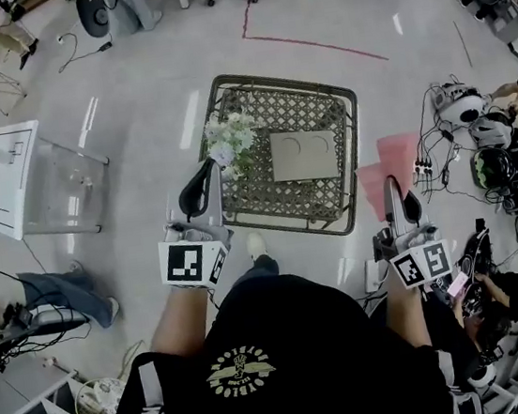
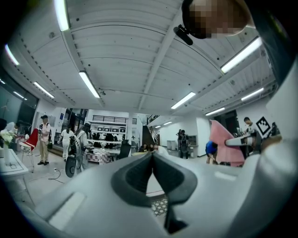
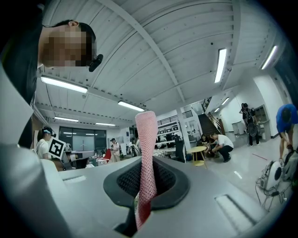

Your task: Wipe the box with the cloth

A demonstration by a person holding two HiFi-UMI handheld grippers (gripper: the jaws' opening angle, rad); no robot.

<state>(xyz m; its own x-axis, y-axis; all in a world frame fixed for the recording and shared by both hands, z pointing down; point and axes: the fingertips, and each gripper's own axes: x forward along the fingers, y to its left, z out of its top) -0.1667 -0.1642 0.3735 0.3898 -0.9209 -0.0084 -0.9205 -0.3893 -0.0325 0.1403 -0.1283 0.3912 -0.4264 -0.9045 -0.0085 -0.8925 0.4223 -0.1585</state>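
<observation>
R claw gripping cloth, box on table, flowers nr L claw

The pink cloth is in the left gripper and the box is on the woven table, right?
No: the pink cloth is in the right gripper, as the right gripper view shows. The box is on the woven table.

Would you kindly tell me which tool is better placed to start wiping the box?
Right, I'd say: the right tool is shut on the pink cloth, while the left tool is shut on nothing. The box lies on the table ahead.
</observation>
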